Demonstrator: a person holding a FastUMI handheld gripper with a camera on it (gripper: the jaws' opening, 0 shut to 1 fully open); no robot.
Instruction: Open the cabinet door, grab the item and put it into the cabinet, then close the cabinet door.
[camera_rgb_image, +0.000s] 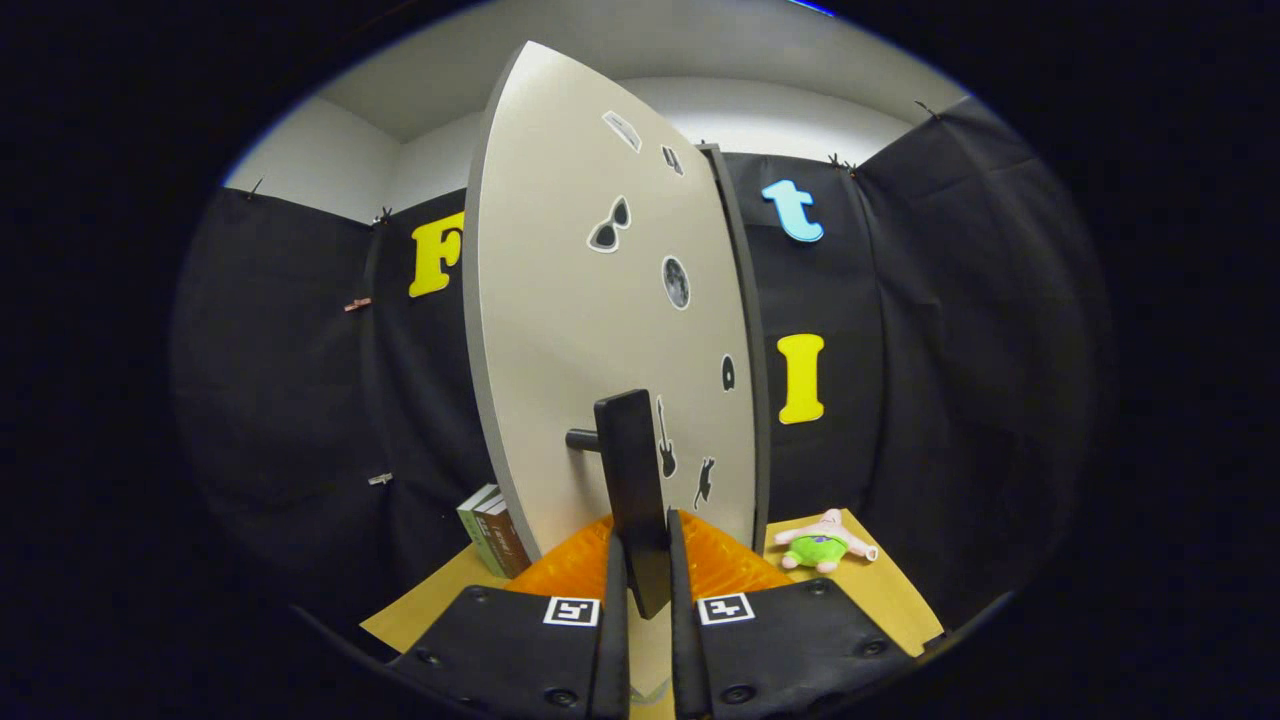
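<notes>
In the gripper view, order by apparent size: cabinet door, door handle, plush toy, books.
1. Cabinet door
2. Door handle, clamped by the gripper; nearness enlarges it
3. Plush toy and books: look alike, not ranked; books partly hidden.

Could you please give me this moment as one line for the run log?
gripper: shut on flat black door handle | grey cabinet door: ajar | pink-and-green plush toy: on tan tabletop, right of door, not yet grabbed

Gripper fingers clamp the handle of the cabinet door.
</notes>
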